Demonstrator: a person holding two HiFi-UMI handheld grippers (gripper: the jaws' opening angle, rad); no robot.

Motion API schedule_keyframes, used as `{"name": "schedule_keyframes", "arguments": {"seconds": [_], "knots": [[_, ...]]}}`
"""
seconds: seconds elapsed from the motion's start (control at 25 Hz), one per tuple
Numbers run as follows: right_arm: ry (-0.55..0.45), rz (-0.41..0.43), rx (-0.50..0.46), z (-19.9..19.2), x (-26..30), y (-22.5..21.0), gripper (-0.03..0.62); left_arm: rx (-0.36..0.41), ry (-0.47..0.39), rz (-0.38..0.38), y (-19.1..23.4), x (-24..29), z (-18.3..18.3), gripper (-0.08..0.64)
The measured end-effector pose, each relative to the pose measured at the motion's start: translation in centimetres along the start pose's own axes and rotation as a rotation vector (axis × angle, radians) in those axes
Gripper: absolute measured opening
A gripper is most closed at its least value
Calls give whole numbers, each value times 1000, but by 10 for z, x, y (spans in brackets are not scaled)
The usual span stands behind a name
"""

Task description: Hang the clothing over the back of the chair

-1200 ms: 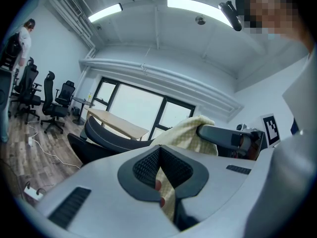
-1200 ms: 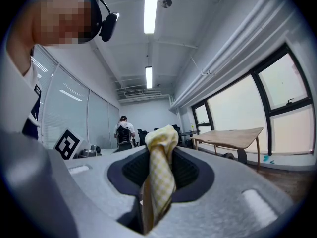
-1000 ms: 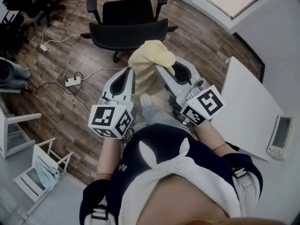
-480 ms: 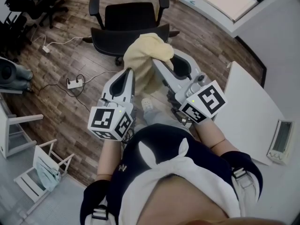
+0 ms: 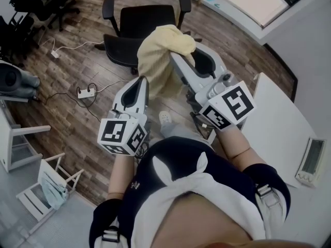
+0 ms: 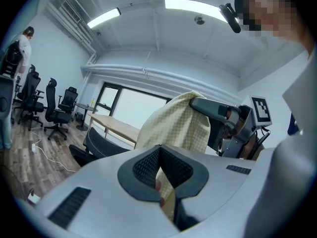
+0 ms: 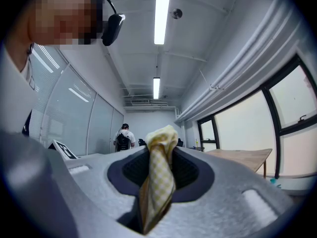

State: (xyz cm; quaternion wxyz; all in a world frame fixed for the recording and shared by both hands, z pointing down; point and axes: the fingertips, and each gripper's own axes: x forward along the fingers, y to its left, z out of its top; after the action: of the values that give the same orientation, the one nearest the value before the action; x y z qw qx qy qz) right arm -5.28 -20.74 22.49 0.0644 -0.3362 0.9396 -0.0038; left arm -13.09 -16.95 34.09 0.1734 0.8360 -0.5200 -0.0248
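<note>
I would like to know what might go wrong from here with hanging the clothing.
The right gripper pinches only a narrow bunched fold of the yellow checked garment, so it may slip free. The fabric hangs in a clump, so it might land heaped on the chair back rather than draped. The power strip on the floor nearby could trip the person.

Head cam: above the person (image 5: 181, 190), pointing steeply down at the wood-plank floor (image 5: 62, 112). Both claws and the black mesh office chair (image 5: 145, 22) are in frame, mid-range.
Left claw (image 6: 158, 150) cam: right behind its own jaws, roughly level, facing the window wall (image 6: 133, 108). Catches the right claw (image 6: 193, 103) side-on.
Right claw cam: same mount, tilted slightly up toward the long ceiling light strip (image 7: 162, 9).
Overlap: pale yellow checked cloth (image 7: 157, 177) in all three; chair in head and left views.
</note>
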Motion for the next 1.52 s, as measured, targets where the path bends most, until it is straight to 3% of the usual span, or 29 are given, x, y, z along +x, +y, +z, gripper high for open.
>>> {"name": "schedule_keyframes", "arguments": {"seconds": [1.2, 1.52], "knots": [[-45, 52, -78, 21, 50, -60, 106, 10, -2, 51, 23, 48, 8, 6], [-7, 97, -135, 10, 75, -80, 110, 12, -21, 77, 34, 66, 13, 6]]}}
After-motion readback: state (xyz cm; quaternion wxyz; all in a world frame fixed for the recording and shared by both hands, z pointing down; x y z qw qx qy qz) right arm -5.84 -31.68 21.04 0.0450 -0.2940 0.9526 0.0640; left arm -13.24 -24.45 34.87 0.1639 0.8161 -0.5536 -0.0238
